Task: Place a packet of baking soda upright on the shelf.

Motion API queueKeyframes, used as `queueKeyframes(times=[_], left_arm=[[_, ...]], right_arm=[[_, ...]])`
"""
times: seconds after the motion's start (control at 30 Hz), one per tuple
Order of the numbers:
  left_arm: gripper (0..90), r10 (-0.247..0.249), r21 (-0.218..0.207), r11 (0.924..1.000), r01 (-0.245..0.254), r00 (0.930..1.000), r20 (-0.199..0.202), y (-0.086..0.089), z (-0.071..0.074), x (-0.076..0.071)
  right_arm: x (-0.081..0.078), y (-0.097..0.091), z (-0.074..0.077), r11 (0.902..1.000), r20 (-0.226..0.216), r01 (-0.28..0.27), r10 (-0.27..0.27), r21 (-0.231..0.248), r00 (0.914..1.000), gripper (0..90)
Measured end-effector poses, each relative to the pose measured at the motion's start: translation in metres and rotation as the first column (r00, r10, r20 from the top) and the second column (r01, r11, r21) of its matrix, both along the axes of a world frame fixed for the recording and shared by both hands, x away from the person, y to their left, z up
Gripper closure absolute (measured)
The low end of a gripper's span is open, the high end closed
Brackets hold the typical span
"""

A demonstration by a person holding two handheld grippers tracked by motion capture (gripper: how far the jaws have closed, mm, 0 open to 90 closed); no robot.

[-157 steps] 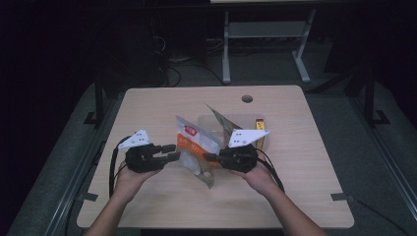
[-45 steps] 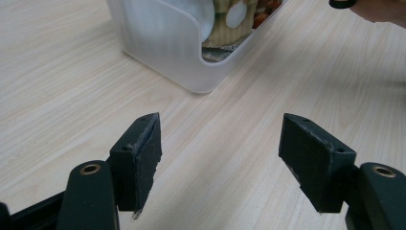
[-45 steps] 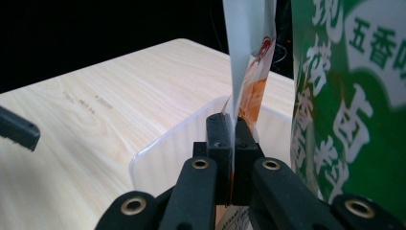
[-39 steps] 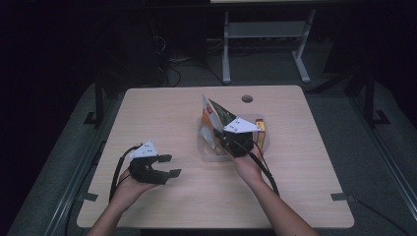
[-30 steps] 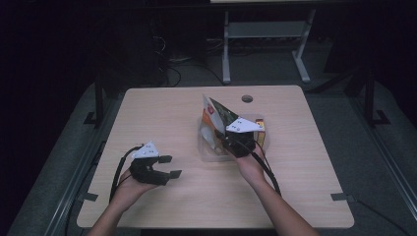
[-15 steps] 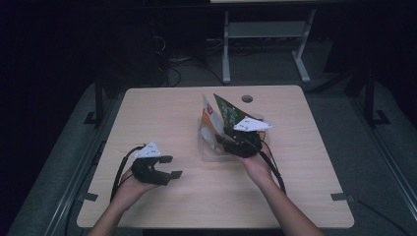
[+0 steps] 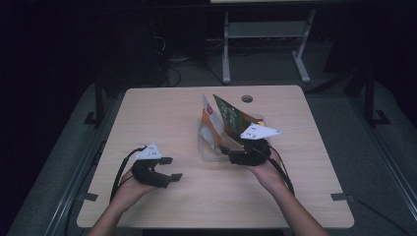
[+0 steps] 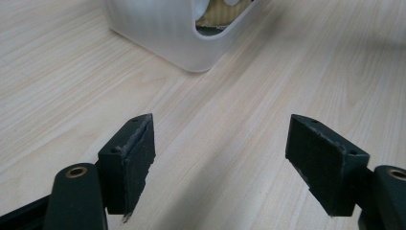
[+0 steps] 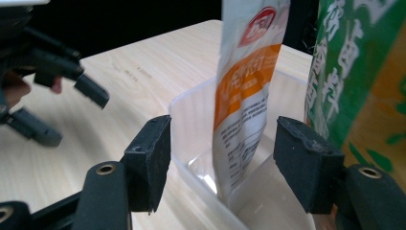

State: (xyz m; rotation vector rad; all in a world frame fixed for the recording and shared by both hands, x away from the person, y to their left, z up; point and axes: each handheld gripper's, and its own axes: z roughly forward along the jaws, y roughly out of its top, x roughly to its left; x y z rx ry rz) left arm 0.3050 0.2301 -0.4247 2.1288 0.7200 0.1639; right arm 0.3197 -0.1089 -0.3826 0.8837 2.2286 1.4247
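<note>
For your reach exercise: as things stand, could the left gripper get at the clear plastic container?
Probably yes. The left gripper is open, with bare table between it and the clear plastic container.

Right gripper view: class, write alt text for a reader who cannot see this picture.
Two open black jaws of the right gripper frame a clear plastic container on a pale wooden table. A white and orange packet stands upright inside it, a green packet beside it. The left gripper shows farther off.

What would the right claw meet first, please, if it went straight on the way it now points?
Probably the near rim of the clear plastic tub, just ahead between the open right claw; beyond it stands the white-and-orange packet. Depth is uncertain.
</note>
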Motion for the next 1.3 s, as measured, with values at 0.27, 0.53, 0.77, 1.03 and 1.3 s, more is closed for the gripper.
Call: queueKeyframes(times=[0.27, 0.53, 0.77, 1.03, 1.3], left_arm=[[22.1, -0.016, 0.006, 0.9998, 0.016, 0.9999, 0.0, 0.002, 0.002, 0.0], [18.0, -0.051, 0.021, 0.9985, 0.051, 0.9987, -0.007, 0.001, 0.002, -0.002], [16.8, -0.074, 0.028, 0.9968, 0.074, 0.9972, 0.001, 0.002, 0.0, -0.012], [16.6, -0.076, 0.035, 0.9965, 0.075, 0.997, 0.015, 0.011, -0.008, -0.026], [16.6, -0.084, 0.055, 0.995, 0.083, 0.9965, 0.006, 0.016, -0.017, -0.039]], right_arm=[[-0.013, -0.011, -0.003, 0.9987, -0.017, -0.049, 0.048, -0.012, 0.9987, 35.3], [-0.023, -0.024, -0.009, 0.9949, -0.038, -0.097, 0.096, -0.026, 0.9946, 33.4], [-0.032, -0.037, -0.018, 0.9912, -0.057, -0.122, 0.119, -0.051, 0.9912, 31.3], [-0.041, -0.058, -0.033, 0.9881, -0.094, -0.123, 0.115, -0.092, 0.9889, 29.6], [-0.048, -0.081, -0.044, 0.991, -0.115, -0.089, 0.077, -0.1, 0.9904, 28.4]])
